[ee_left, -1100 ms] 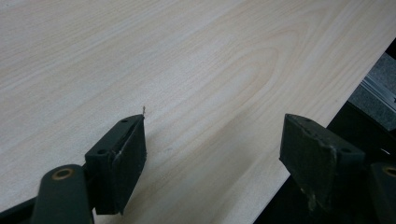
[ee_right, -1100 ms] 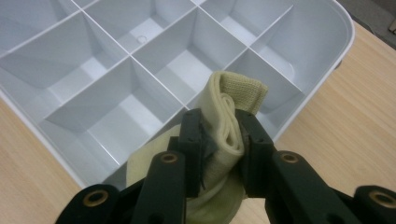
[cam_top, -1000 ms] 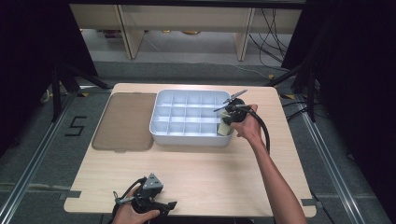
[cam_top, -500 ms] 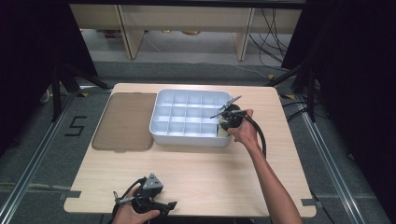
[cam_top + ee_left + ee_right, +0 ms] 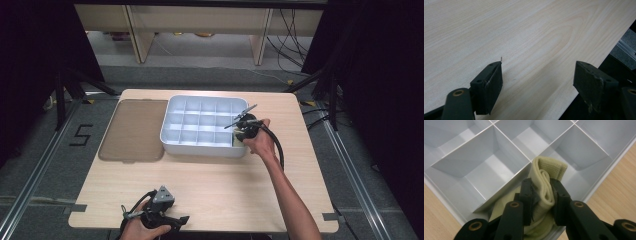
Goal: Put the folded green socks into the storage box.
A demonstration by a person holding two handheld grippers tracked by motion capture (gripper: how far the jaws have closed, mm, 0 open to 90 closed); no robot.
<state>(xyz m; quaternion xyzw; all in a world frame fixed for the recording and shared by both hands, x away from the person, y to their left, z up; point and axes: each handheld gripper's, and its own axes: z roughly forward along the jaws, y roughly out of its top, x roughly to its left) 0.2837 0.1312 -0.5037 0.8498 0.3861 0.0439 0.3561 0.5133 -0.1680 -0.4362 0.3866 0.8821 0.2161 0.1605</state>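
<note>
Cream rolled cloth (image 5: 545, 185), clamped in right tongs (image 5: 543, 192), sank lower into tray (image 5: 172, 145).

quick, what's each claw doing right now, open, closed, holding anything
Left claw: open, empty, over the bare table.
Right claw: shut on a rolled cream cloth, at a corner compartment of the white tray.

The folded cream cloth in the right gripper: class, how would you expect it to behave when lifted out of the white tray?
The cream cloth looks knitted and rolled, so probably soft and floppy; its loose end may unroll. The right gripper pinches it thin, suggesting it squashes easily. It likely weighs little and won't slip.
</note>
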